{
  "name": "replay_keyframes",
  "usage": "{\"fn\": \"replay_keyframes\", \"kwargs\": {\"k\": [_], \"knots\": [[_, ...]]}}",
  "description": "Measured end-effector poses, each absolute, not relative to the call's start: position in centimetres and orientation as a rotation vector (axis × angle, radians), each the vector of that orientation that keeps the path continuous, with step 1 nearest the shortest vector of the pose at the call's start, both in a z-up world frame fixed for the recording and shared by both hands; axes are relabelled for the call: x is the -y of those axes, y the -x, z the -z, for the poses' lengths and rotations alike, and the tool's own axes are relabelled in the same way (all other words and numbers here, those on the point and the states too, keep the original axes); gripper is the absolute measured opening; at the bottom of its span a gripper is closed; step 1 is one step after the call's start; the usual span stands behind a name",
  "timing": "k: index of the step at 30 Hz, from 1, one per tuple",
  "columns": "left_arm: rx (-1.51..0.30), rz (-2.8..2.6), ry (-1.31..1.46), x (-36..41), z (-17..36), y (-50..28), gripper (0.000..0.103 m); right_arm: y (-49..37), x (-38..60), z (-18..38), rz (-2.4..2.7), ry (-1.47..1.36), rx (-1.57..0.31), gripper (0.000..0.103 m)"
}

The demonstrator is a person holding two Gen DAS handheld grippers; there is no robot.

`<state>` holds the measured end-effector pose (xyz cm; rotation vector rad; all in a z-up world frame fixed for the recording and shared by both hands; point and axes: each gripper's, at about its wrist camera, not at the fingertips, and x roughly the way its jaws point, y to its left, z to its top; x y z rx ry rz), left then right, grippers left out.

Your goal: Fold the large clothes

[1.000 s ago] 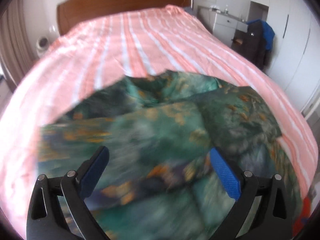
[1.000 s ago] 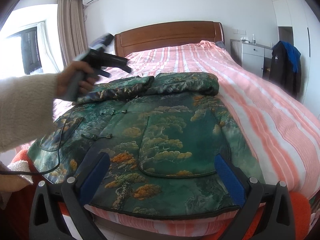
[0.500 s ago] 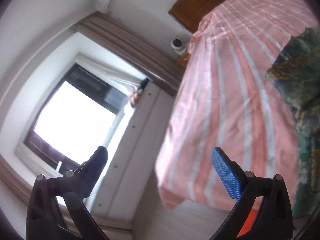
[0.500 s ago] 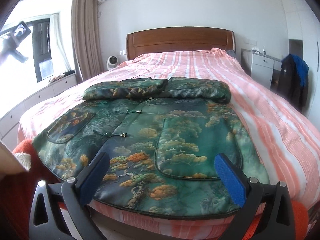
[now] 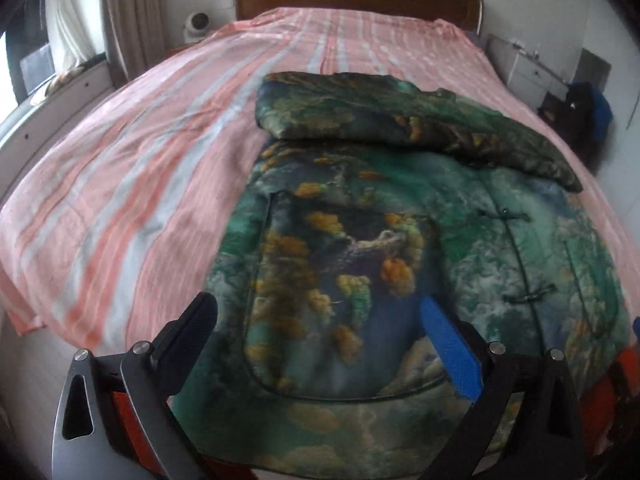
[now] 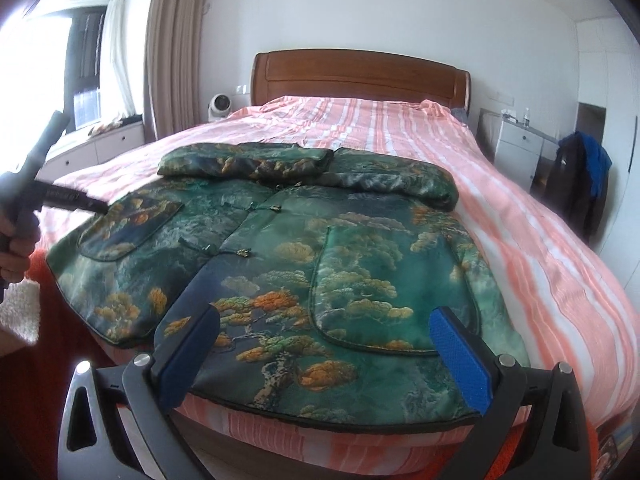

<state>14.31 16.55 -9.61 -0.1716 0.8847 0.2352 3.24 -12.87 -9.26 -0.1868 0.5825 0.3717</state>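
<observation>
The left gripper point(image 5: 316, 344), which half a second ago faced the window, has swung back over the green padded jacket point(image 6: 304, 256) at lower centre of the frame. Both it and the right gripper point(image 6: 324, 354) gape wide, holding nothing. With the sleeves already laid across the top, I'd guess the hem fold comes next.

Left gripper point(image 5: 318, 330) hovering, jaws spread wide, holding nothing. Right gripper point(image 6: 326, 338) likewise gaping, empty. Left hand point(image 6: 14, 246) gripping handle.

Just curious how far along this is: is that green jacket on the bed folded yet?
Partly. The jacket has its sleeves folded across the top, but its body lies spread flat.
</observation>
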Motion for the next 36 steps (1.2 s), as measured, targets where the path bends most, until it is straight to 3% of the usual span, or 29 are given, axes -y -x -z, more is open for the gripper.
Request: {"fn": "replay_keyframes", "kwargs": {"k": [11, 17, 22, 27, 28, 29, 30, 32, 36], "knots": [[-0.868, -0.318, 0.221, -19.6, 10.9, -12.1, 0.102, -3.4, 11.9, 10.0, -0.389, 0.226, -0.61, 0.103], [-0.984, -0.263, 0.311, -22.2, 13.3, -12.5, 0.102, -5.6, 18.7, 7.1, -0.273, 0.047, -0.622, 0.103], [-1.04, -0.13, 0.458, -23.3, 15.1, -12.3, 0.102, -9.5, 26.5, 7.4, -0.228, -0.007, -0.828, 0.103], [-1.099, -0.105, 0.356, -21.4, 15.9, -12.9, 0.102, -12.7, 29.3, 11.1, -0.358, -0.144, -1.093, 0.102], [-1.104, -0.106, 0.353, -21.3, 16.0, -13.0, 0.102, -13.2, 29.4, 11.7, -0.365, -0.159, -1.114, 0.101], [-1.106, -0.103, 0.356, -21.2, 15.9, -12.9, 0.102, -13.9, 29.1, 12.4, -0.39, -0.182, -1.146, 0.09], [-1.114, -0.095, 0.364, -21.1, 15.8, -12.8, 0.102, -14.2, 28.9, 13.0, -0.408, -0.195, -1.161, 0.072], [-1.147, -0.083, 0.376, -20.8, 16.0, -12.4, 0.102, -14.8, 28.0, 13.5, -0.429, -0.203, -1.193, 0.061], [-1.193, -0.082, 0.343, -20.4, 16.7, -11.2, 0.099, -15.5, 27.2, 14.4, -0.415, -0.199, -1.27, 0.06]]}}
